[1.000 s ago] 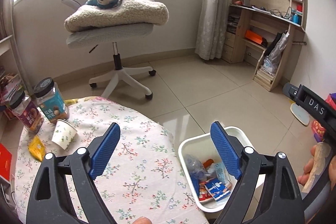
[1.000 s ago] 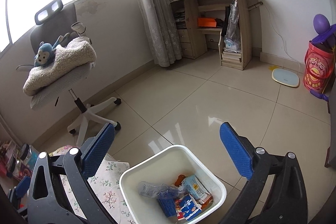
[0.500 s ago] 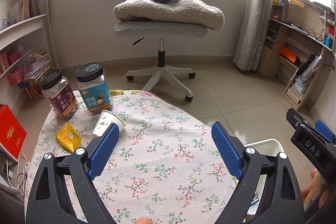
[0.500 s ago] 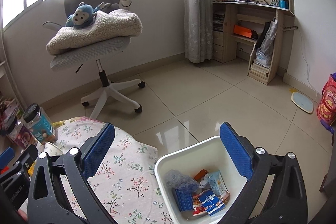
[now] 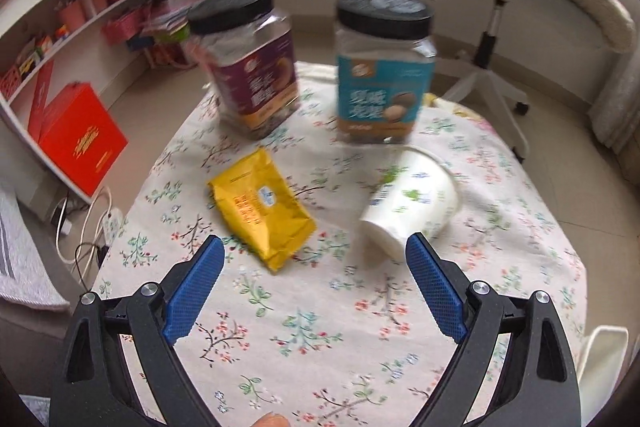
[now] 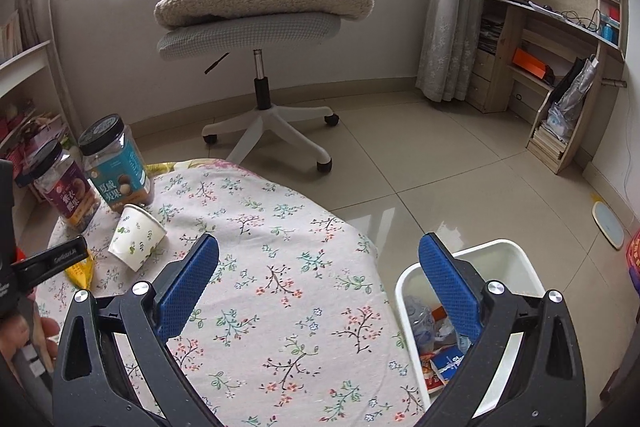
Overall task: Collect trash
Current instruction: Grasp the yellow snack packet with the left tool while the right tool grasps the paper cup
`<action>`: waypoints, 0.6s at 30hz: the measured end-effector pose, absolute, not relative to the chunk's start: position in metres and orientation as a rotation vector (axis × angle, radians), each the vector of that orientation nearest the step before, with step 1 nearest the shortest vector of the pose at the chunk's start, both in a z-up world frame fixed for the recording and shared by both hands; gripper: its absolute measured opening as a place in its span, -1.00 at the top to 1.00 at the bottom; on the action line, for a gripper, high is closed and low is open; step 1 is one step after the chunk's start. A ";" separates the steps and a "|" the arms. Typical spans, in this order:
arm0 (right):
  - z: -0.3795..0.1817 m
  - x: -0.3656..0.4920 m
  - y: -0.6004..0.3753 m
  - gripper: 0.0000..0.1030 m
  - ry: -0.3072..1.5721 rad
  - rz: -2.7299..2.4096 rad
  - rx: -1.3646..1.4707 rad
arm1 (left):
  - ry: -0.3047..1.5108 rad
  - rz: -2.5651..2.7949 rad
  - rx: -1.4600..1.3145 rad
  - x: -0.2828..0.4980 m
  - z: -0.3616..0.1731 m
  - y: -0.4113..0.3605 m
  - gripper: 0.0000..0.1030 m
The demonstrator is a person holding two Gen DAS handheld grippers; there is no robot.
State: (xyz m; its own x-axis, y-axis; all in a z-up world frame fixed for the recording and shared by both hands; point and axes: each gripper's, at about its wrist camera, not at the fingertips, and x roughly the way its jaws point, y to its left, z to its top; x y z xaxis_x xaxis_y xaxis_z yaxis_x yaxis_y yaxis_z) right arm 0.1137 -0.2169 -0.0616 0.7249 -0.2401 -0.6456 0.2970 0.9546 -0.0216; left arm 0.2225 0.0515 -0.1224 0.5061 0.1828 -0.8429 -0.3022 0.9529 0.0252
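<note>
Yellow snack packet (image 5: 261, 207) and tipped paper cup (image 5: 410, 203) lie just ahead of our left gripper (image 5: 314, 253), between its wide, empty fingers; our right gripper (image 6: 318, 251) gapes empty, white bin (image 6: 504, 254) behind its right finger

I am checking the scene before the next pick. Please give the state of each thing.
left gripper: open, empty
right gripper: open, empty
paper cup: on its side
yellow packet: lying flat
purple jar: upright, lidded
blue jar: upright, lidded
white bin: holds trash
</note>
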 end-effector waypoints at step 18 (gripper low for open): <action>-0.112 0.154 -0.185 -0.87 0.872 -0.203 0.068 | 1.204 0.324 -0.299 0.275 -0.207 0.137 0.18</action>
